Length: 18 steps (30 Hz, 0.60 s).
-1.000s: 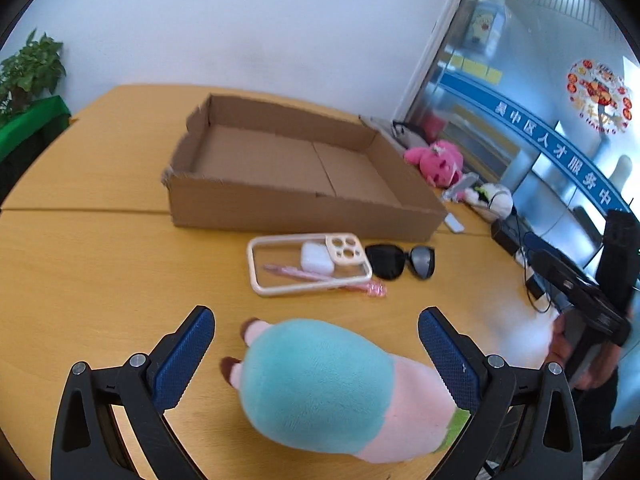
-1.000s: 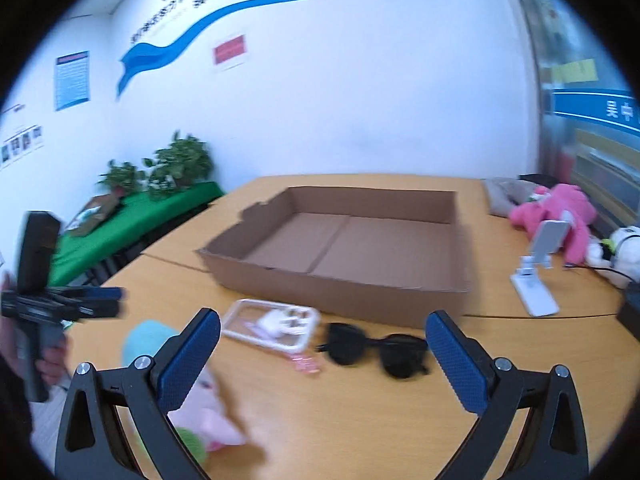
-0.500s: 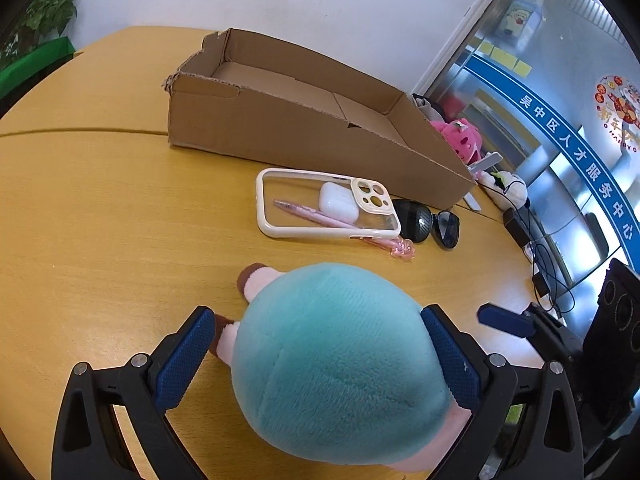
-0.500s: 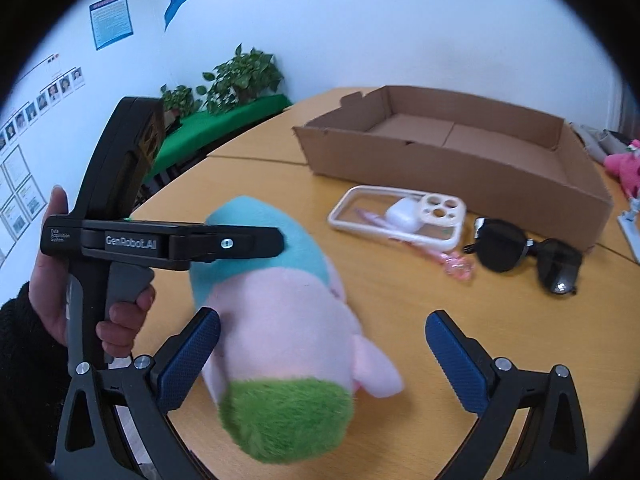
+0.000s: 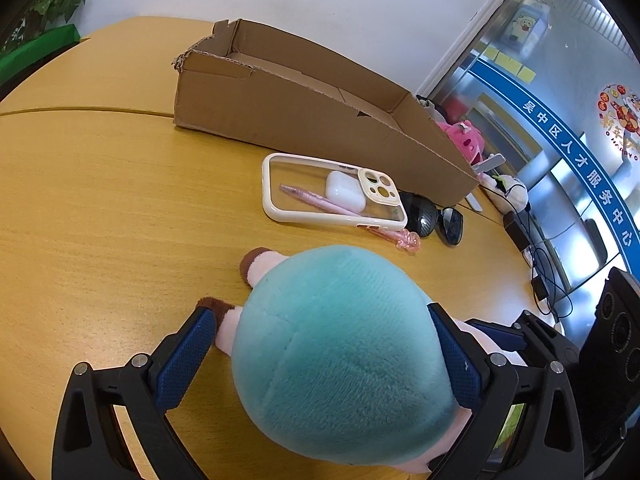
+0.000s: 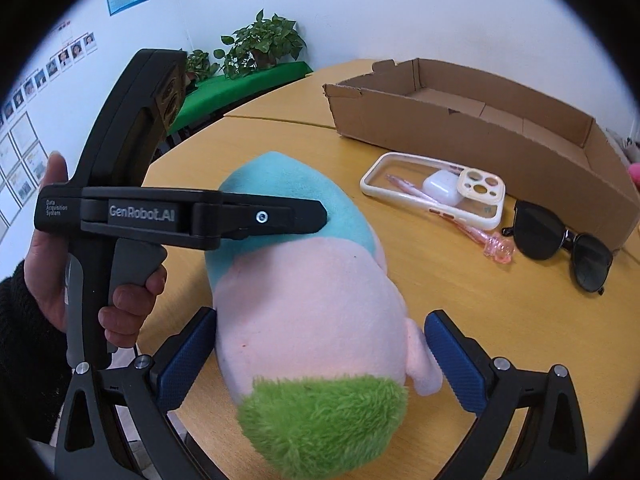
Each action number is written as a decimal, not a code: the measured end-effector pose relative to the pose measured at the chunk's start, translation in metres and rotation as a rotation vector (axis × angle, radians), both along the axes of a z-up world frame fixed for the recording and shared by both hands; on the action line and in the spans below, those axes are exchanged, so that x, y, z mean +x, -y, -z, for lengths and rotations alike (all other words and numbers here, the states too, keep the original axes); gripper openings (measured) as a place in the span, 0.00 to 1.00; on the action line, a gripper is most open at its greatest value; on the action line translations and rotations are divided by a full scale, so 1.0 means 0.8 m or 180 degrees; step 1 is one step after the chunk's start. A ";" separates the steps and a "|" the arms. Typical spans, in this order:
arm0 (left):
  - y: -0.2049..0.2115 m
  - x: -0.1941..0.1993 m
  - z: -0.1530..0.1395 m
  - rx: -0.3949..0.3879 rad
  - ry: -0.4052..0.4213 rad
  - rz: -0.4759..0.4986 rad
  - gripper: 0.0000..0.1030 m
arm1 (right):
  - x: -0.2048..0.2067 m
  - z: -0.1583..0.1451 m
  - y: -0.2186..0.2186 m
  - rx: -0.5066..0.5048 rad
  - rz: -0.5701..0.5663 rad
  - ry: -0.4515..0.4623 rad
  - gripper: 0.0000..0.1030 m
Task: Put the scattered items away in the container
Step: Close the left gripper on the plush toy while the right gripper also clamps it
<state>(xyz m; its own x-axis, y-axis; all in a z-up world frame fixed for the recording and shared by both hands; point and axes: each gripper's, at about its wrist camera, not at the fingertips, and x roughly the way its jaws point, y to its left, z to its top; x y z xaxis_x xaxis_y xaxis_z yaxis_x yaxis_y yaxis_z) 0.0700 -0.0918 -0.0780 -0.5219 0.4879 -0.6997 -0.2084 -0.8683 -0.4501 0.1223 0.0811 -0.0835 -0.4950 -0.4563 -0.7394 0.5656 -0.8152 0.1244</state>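
A plush toy (image 5: 340, 356), teal, pink and green, lies on the wooden table. My left gripper (image 5: 320, 356) straddles its teal end with both pads at its sides. My right gripper (image 6: 320, 356) straddles its pink and green end (image 6: 312, 320), jaws wide, the right pad apart from the toy. The left gripper's finger (image 6: 256, 218) presses the teal part in the right wrist view. An open cardboard box (image 5: 304, 108) stands beyond. In front of it lie a phone case (image 5: 332, 196) holding a white earbud case (image 5: 344, 192) and a pink pen (image 5: 320, 204), and black sunglasses (image 5: 432, 216).
A pink plush (image 5: 460, 140), a white plush (image 5: 508, 192) and cables (image 5: 540, 264) lie past the box at the table's right edge. Potted plants (image 6: 260, 44) on a green surface stand beyond the table's far left.
Both grippers moved in over the plush toy from opposite ends. The left jaws narrowed around the teal end. The right gripper swung from the box to the toy's green end.
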 end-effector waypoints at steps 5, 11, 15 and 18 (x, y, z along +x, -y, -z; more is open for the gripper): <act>-0.003 0.001 -0.001 -0.0037 -0.0007 -0.0027 1.00 | 0.003 0.000 -0.003 -0.0002 -0.0025 -0.0013 0.94; 0.002 0.004 -0.004 0.0031 0.0010 -0.0138 1.00 | 0.002 -0.002 -0.004 -0.0069 -0.0082 -0.0019 0.85; 0.010 0.009 -0.015 0.0233 -0.0001 -0.0211 0.98 | 0.001 -0.002 -0.010 -0.0152 -0.0148 -0.0022 0.80; 0.000 0.016 -0.029 0.0069 -0.0131 -0.0121 0.96 | -0.002 -0.001 -0.014 -0.0206 -0.0184 -0.0004 0.78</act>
